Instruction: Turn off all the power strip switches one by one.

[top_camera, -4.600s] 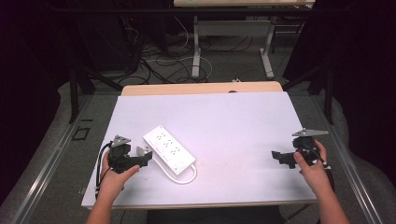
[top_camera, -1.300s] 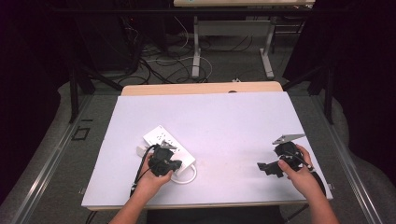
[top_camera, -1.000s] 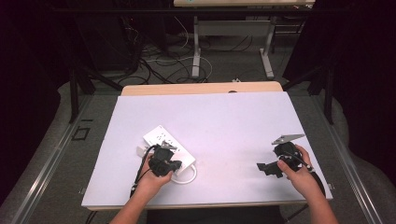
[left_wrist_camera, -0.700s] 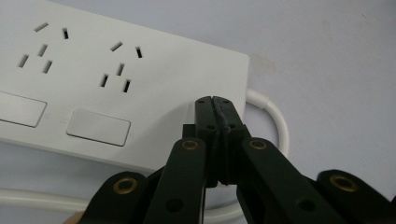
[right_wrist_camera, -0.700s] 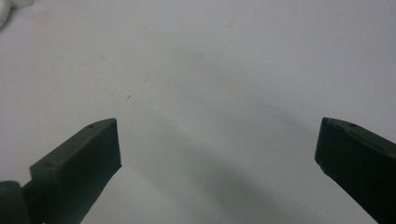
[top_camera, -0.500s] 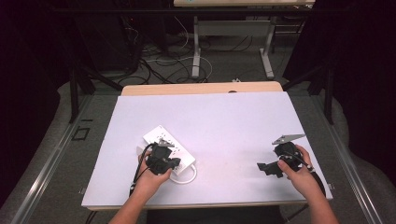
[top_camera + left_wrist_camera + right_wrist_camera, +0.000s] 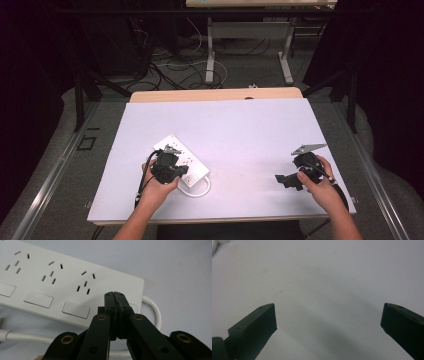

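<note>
White power strip (image 7: 181,161) lay on the white table (image 7: 250,130), left of centre toward the near edge, angled, its white cable (image 7: 196,188) looped at the near end. Left gripper (image 7: 115,295) was closed, jaws pressed together with nothing between them, tips right over the strip's end past the last socket group, beside the nearest rocker switch (image 7: 75,309); contact with the strip's face couldn't be told. In the high view the left gripper (image 7: 169,165) sat over the strip's near half. Right gripper (image 7: 285,181) was well apart to the strip's right, jaws spread wide over bare table, holding nothing. No brand or readable writing on the strip.
</note>
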The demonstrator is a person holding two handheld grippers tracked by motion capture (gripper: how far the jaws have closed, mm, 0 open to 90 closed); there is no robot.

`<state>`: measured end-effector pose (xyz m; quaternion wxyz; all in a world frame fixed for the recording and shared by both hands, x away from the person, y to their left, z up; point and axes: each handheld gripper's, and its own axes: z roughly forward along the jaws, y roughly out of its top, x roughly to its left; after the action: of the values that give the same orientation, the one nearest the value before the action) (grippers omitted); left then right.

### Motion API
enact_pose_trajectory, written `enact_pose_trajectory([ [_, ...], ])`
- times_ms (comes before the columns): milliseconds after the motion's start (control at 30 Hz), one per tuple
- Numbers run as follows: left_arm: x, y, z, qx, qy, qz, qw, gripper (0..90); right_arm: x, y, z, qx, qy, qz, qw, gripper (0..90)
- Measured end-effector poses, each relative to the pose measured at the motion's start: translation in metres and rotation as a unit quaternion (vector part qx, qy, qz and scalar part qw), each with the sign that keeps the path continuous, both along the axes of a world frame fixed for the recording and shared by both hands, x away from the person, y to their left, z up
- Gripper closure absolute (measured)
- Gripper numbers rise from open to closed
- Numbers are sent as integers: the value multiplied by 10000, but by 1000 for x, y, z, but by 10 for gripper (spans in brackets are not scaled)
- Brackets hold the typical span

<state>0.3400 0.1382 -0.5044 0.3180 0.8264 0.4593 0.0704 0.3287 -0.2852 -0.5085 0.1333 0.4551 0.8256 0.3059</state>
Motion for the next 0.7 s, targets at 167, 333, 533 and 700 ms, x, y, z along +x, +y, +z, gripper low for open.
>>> enact_pose_trajectory([
  [167, 3, 2, 2, 157, -32, 150, 9998, 900, 0, 0, 0, -11, -20, 32, 10000, 0],
  [333, 7, 5, 3, 108, -29, 244, 9996, 900, 0, 0, 0, 0, 6, 9, 10000, 0],
  [533, 12, 8, 2, 102, 38, 333, 9994, 900, 0, -1, 0, 1, 10, 15, 10000, 0],
  [700, 17, 12, -1, 113, 51, 471, 9988, 900, 0, -1, 0, -2, 8, 4, 10000, 0],
])
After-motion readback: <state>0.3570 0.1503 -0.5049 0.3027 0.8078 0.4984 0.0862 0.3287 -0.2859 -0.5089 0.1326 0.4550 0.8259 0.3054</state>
